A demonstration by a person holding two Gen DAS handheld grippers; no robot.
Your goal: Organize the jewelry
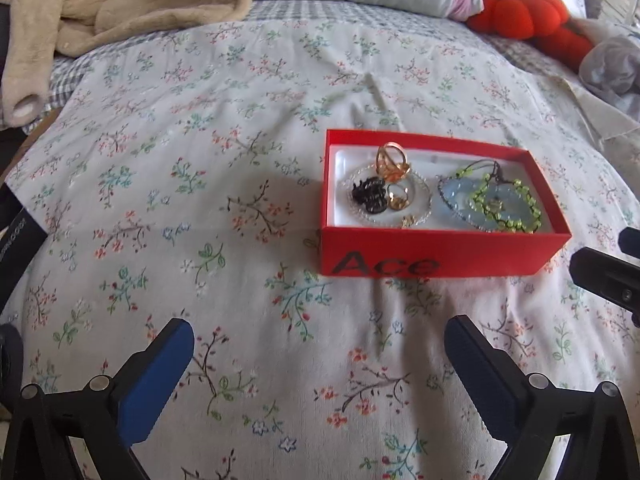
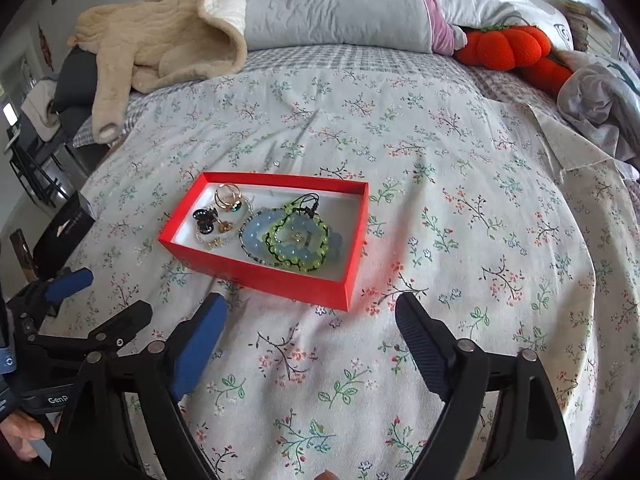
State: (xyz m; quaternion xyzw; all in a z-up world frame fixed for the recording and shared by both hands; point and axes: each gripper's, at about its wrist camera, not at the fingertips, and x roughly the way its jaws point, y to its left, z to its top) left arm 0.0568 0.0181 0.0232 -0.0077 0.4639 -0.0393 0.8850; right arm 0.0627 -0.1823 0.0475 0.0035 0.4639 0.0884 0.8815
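Soft daylight, perhaps from behind; edges warped.

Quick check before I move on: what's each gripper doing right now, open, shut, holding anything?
Left gripper: open, holding nothing, above the floral bedspread.
Right gripper: open, holding nothing, short of the red box.

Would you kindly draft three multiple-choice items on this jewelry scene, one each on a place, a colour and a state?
1. The jewelry lies:
A. in the box
B. on the pillow
C. on the floor

2. The box is:
A. blue
B. red
C. white

3. The right gripper is:
A. shut on a ring
B. shut on the box
C. open, holding nothing

Key:
1 A: rings and beaded bracelets lie inside the box.
2 B: its walls are red.
3 C: the right gripper stands wide over bare bedspread.
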